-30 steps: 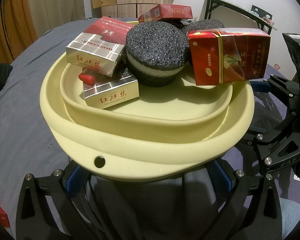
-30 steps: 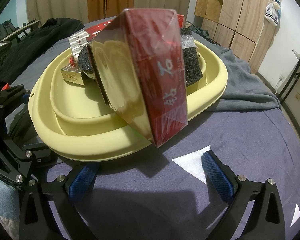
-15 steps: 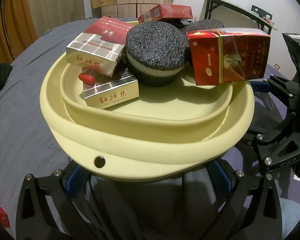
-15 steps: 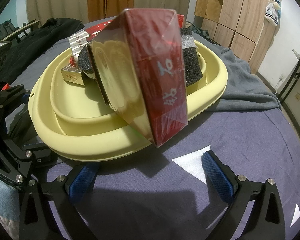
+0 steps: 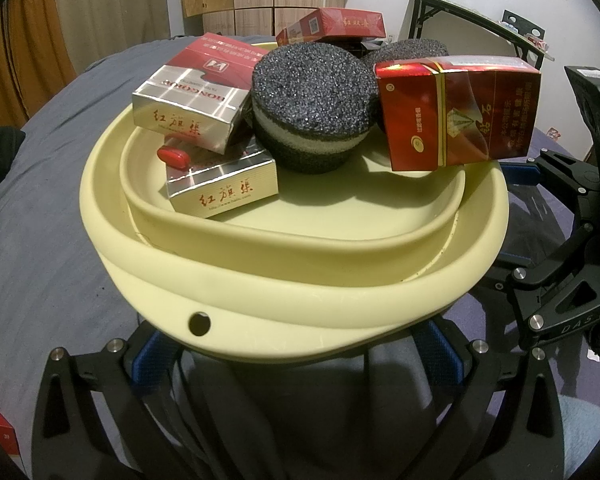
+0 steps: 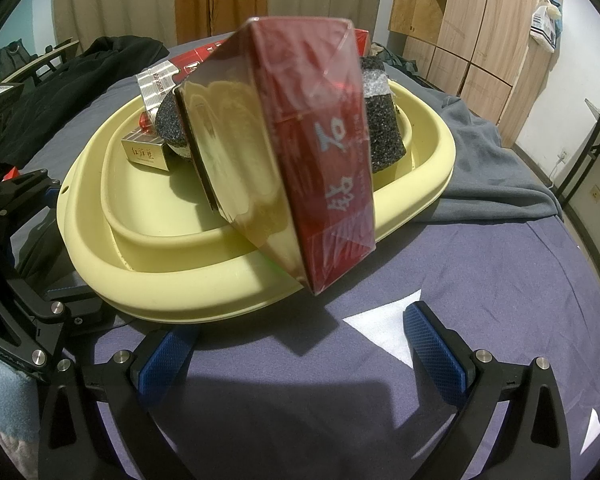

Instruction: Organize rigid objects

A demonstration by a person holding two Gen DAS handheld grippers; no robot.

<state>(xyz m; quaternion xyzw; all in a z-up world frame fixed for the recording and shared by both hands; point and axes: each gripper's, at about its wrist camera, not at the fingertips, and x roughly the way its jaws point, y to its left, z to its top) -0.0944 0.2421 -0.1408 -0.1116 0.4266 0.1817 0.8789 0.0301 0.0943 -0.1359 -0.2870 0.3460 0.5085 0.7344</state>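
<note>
Pale yellow and smooth, the basin [image 5: 300, 304] sits on a grey-purple bed cover [image 6: 480, 272], its rim stepped in two rounded tiers with a small round hole near the front edge. Inside it lie two silver-and-red cigarette packs [image 5: 198, 96], one stacked askew on the other, with a small glossy red capsule-shaped piece [image 5: 174, 157] between them. Beside them stands a round black sponge [image 5: 314, 108] with a coarse glittery top and a pale middle band; a second one behind it is mostly hidden. A further red pack [image 5: 336, 24] rests at the far rim. A shiny cellophane-wrapped red pack [image 5: 458, 114] leans on the right rim of the basin, one corner overhanging the cover.

The left gripper [image 5: 296, 356] is spread wide, its blue textured pads partly tucked under the basin's near edge. The right gripper [image 6: 304, 344] also stands wide apart and holds nothing, just short of the leaning pack. A red box at the left view's lower corner is cut off.
</note>
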